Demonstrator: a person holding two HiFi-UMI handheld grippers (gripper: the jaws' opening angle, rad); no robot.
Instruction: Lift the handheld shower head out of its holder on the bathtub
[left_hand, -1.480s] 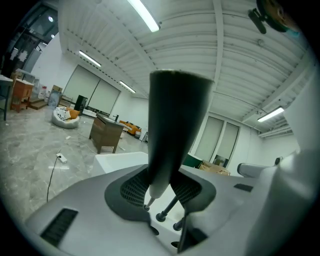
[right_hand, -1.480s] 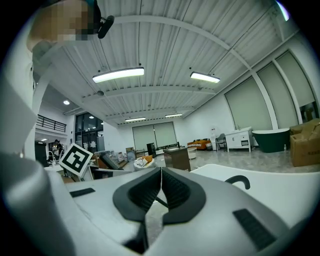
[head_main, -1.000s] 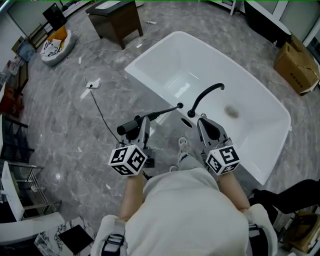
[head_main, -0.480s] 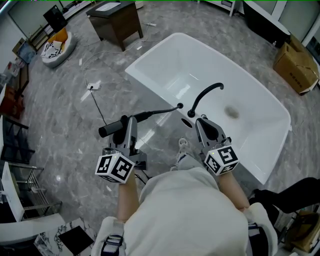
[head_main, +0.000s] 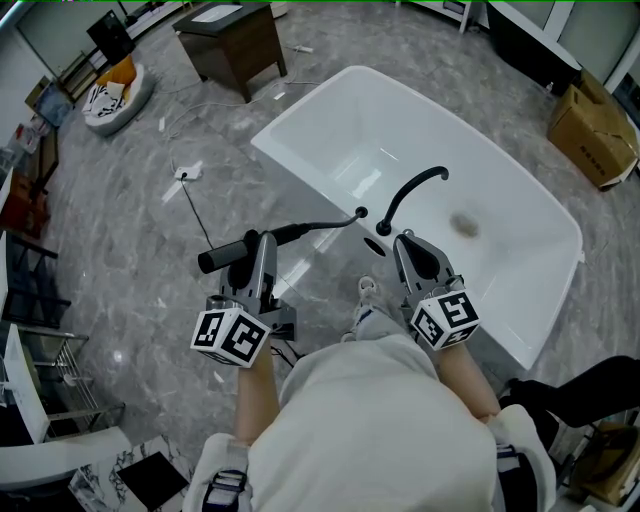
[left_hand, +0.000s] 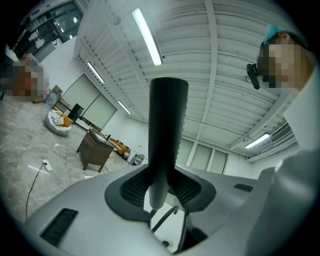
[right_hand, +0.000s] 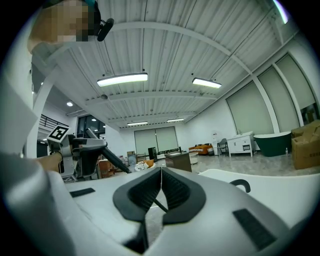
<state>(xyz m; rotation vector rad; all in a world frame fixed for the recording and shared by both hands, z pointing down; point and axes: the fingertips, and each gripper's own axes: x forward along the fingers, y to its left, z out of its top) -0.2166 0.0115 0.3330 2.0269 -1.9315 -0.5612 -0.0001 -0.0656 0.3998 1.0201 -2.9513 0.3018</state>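
Shower head (head_main: 226, 255): black wand, lying level outside the near rim of the bathtub (head_main: 400, 130), over the floor; probably clear of its holder.
Left gripper (head_main: 260, 250): clamped round the wand's handle.
Hose (head_main: 322, 222): thin, nearly straight, running back to the near rim beside the faucet (head_main: 412, 185).
Right gripper (head_main: 408, 245): jaws together, empty, just beside the faucet base.
Risk: pulling further likely to tauten the hose and twist the smooth wand out of the pads, or whip it against the faucet.

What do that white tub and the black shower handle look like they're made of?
The bathtub is glossy white with soft light reflections, so probably acrylic or enamel. The shower head is matte black with an even, dull sheen. It could be coated metal or plastic; the look doesn't settle which.
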